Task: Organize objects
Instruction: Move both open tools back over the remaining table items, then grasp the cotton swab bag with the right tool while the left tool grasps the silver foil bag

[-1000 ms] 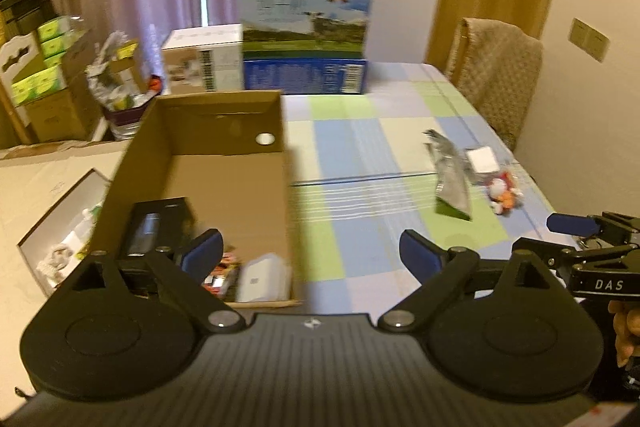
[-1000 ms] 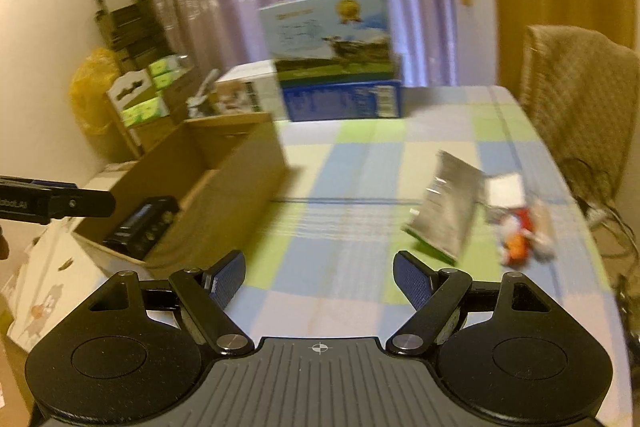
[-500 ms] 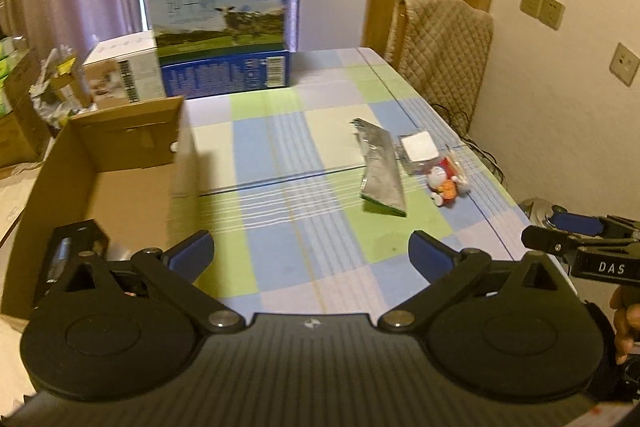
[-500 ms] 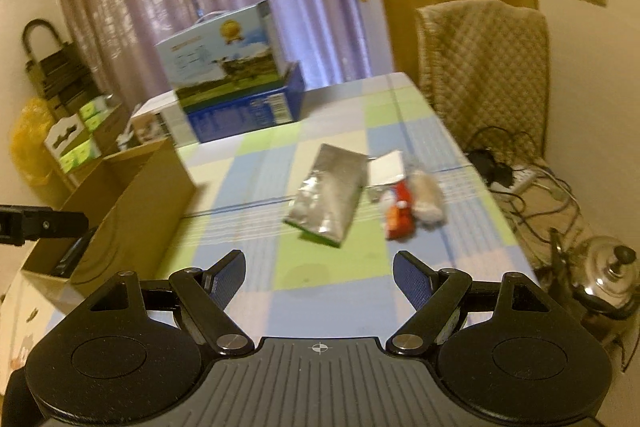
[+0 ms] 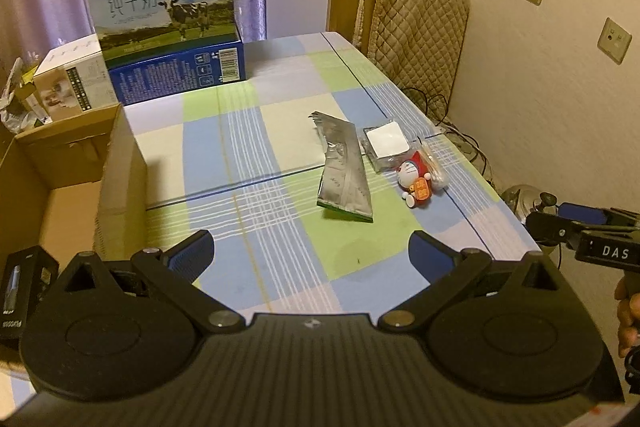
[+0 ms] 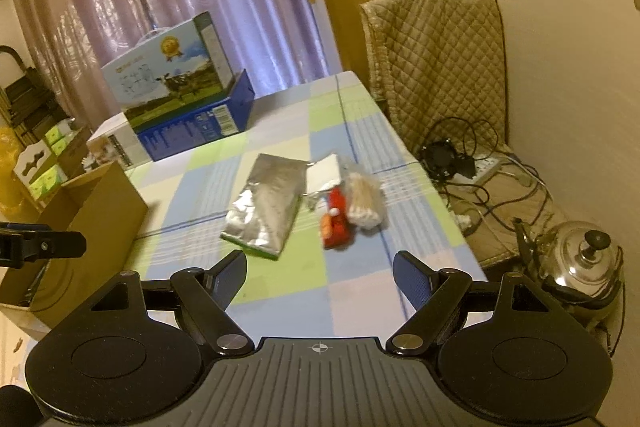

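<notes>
Both empty, jaws spread wide: left gripper [image 5: 311, 247], right gripper [image 6: 319, 269]. Foil pouch [image 6: 266, 203] flat on checked tablecloth [image 6: 360, 291], dead ahead of right gripper, long axis running near-to-far w/ slight lean. Toy figure [image 6: 336, 221], white packet [image 5: 387, 143], swab bag [image 6: 362, 201] just right of it. Cardboard box [image 5: 120, 155] far left. Right gripper nearer, prob. takes pouch. Curtains, chair behind.

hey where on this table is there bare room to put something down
Widest bare patch: the checked cloth between the cardboard box and the silver pouch, running back to the milk carton. The near strip before both open tools is bare too. Crowded: the pouch, white packet, toy and cotton swabs by the right edge.
</notes>
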Demonstrator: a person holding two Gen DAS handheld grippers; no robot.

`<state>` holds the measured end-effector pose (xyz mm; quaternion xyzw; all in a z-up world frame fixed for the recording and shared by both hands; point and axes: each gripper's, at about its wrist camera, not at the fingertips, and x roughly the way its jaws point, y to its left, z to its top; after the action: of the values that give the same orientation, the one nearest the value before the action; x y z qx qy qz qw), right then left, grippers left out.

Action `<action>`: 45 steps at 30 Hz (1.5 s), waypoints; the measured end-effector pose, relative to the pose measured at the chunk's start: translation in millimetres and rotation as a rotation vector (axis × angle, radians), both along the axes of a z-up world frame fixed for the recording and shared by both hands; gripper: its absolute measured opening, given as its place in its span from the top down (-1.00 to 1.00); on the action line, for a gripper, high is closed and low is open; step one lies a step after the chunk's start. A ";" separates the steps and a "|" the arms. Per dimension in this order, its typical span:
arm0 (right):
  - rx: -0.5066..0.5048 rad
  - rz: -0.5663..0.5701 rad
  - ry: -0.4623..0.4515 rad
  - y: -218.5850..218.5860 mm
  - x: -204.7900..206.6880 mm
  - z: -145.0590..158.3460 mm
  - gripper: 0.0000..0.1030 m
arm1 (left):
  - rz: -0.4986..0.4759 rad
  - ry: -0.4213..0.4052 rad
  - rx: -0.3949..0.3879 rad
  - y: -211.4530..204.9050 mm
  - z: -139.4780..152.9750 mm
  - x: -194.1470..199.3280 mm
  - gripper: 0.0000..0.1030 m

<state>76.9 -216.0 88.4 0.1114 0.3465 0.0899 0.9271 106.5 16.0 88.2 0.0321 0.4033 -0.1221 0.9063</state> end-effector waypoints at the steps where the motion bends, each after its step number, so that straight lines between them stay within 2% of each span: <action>1: -0.004 -0.004 0.001 -2.7 2.9 -0.8 -0.52 | -0.002 0.002 0.001 -1.9 -1.6 3.6 -0.98; 6: -0.006 -0.036 0.016 -16.8 23.7 -5.7 -0.52 | -0.017 0.014 -0.002 -14.2 -12.2 26.4 -0.98; 12: -0.037 -0.022 0.031 -22.8 56.0 -15.8 -0.50 | -0.050 0.024 -0.005 -28.5 -28.0 58.5 -0.98; 17: -0.050 0.022 0.052 -21.0 88.1 -29.4 -0.24 | -0.072 0.050 0.028 -40.6 -49.1 87.7 -0.89; 20: -0.053 0.051 0.070 -17.7 106.2 -39.4 -0.14 | -0.073 0.071 0.021 -43.3 -62.2 102.1 -0.87; 30: -0.084 0.063 0.110 -12.7 157.0 -72.0 -0.04 | -0.079 0.101 0.017 -54.4 -94.8 146.3 -0.76; 41: -0.095 0.088 0.185 -10.1 202.7 -111.8 0.09 | -0.107 0.131 -0.009 -64.5 -123.3 177.5 -0.66; 43: -0.095 0.093 0.201 -10.0 206.7 -117.8 0.14 | -0.113 0.140 -0.014 -66.8 -127.5 182.6 -0.59; 45: -0.097 0.094 0.206 -8.3 208.0 -121.5 0.30 | -0.119 0.149 -0.014 -69.8 -131.4 186.8 -0.41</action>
<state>285.0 -224.3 -33.0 0.0587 0.4486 0.1044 0.8856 293.3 -53.8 -43.2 0.0405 0.4663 -0.1804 0.8651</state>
